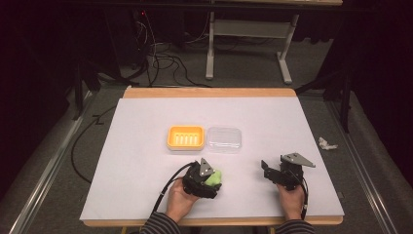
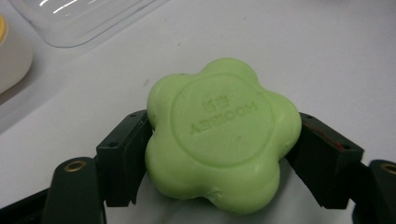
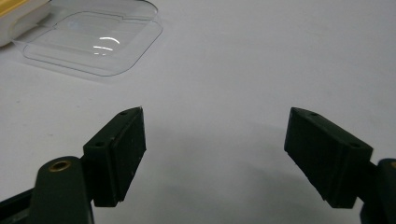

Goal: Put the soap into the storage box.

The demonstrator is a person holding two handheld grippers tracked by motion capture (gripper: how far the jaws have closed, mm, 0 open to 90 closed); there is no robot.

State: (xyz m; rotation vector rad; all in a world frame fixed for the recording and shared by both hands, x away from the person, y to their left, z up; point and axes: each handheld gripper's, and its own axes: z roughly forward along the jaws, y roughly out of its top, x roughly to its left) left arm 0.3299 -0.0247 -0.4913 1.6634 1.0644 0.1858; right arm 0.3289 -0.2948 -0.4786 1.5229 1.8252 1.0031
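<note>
White table [image 1: 146, 146], dark room | my left gripper [image 1: 208, 181] clamped the green soap [image 2: 222, 135] just before the yellow dish [image 1: 185, 138], apparently to lift it in | right gripper [image 1: 275, 171] gaped empty beside it

green soap [image 2: 222, 140], yellow dish [image 1: 185, 137], clear lid [image 1: 224, 139]

Overhead view; two close tool views

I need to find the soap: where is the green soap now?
In the high view, the green soap sits near the table's front edge, left of centre, gripped by the left gripper.
</note>
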